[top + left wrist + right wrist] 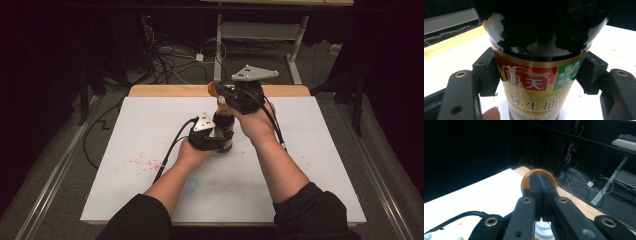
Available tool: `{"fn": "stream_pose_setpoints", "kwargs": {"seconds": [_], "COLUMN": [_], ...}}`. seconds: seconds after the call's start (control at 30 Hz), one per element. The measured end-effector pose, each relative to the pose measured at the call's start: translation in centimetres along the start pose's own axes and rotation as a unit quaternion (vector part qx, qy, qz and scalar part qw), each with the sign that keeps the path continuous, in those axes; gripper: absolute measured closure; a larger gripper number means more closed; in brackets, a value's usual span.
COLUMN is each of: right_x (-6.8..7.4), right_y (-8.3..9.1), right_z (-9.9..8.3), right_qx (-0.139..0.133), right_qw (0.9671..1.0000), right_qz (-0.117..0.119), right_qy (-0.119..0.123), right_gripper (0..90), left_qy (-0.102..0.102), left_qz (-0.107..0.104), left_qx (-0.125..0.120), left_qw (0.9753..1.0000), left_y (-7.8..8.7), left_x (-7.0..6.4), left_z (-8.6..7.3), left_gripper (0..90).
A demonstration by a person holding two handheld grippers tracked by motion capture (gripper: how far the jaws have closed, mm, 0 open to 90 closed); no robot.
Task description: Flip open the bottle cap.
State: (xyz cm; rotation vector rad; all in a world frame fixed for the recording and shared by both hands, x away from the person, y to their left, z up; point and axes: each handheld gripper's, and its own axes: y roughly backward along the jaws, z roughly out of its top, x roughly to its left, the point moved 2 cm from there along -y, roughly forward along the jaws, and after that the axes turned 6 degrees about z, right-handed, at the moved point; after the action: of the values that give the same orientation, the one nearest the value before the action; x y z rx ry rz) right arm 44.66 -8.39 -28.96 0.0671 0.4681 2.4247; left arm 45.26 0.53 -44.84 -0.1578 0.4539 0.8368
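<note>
One soy sauce bottle (223,131) stood upright near the middle of the surface, a little toward its far edge, long axis vertical. The left gripper (212,141) pinched the bottle's labelled body (531,85) from the side, a jaw pressed to each flank. Directly above it, the right gripper (222,95) was pressed together on the single orange cap (538,181), at or just over the neck. Any twisting or lifting would run along that vertical axis, with the right hand nearer the cap. Two grippers, one bottle, one cap.
</note>
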Motion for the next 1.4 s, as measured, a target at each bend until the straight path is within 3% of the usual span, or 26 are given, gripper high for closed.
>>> {"fn": "stream_pose_setpoints", "kwargs": {"seconds": [0.8,1.23,1.4], "right_x": [-1.1,-2.0,-2.6], "right_y": [4.1,4.6,4.4], "right_z": [-1.8,-5.9,-8.0], "right_qx": [-0.009,0.007,0.007], "right_qw": [0.9997,0.9992,0.9990], "right_qz": [-0.025,-0.031,-0.025], "right_qy": [-0.002,-0.023,-0.035], "right_gripper": [90.0,90.0,68.3], "left_qy": [0.004,0.004,0.004], "left_qz": [0.001,0.003,0.005], "left_qx": [0.000,0.001,0.003], "left_qw": [1.0000,1.0000,1.0000], "left_y": [0.0,0.0,0.0], "left_x": [0.0,0.0,0.0], "left_z": [0.0,0.0,0.1], "left_gripper": [28.8,28.5,28.4]}}
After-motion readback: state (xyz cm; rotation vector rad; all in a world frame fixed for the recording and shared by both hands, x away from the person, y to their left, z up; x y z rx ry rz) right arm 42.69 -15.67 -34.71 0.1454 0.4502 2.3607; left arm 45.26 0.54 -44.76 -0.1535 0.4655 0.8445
